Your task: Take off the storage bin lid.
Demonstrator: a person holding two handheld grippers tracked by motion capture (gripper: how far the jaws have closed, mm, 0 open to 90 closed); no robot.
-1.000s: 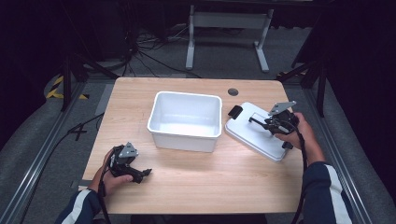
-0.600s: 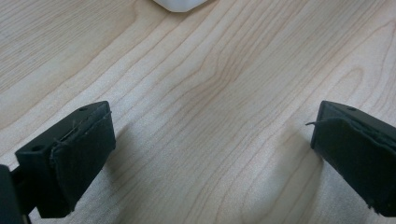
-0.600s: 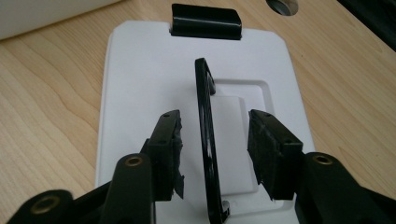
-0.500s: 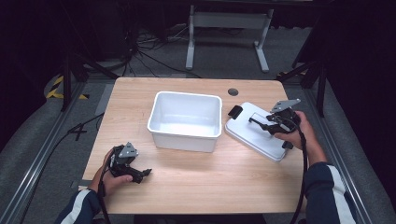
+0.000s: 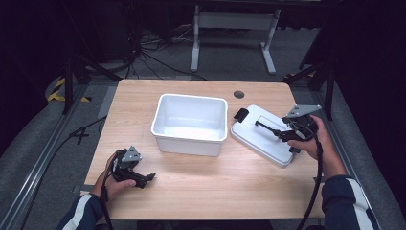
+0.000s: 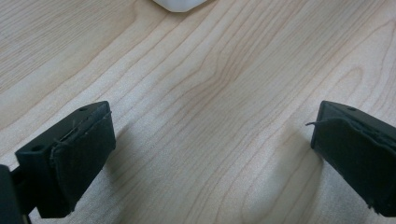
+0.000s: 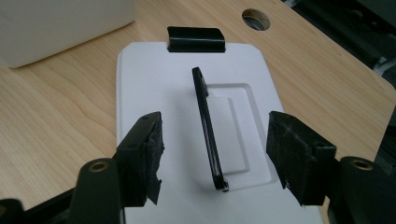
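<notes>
A white lid (image 5: 261, 139) lies flat on the right of the wooden table (image 5: 215, 191), beside an empty white tub (image 5: 191, 122). The lid's thin black handle (image 7: 208, 126) stands up on edge, and a black latch (image 7: 196, 38) sits at its far end. My right gripper (image 7: 215, 140) straddles that handle. Its jaws have just been opening and the pads (image 7: 149, 154) stand clear of the handle on both sides. In the high view the right gripper (image 5: 283, 135) hovers over the lid's near right part. My left gripper (image 5: 146, 179) rests open on bare wood at the front left, jaws wide in the left gripper view (image 6: 210, 154).
A round cable hole (image 5: 238, 94) pierces the table behind the lid. The tub's corner (image 6: 180, 3) is just ahead of the left gripper. Cables and a metal stand's legs (image 5: 234, 24) lie on the dark floor beyond the table's far edge.
The right gripper's jaws have spread apart off the lid's handle, and the hand has drawn back and up a little. The handle stays upright. The left hand has not moved.
</notes>
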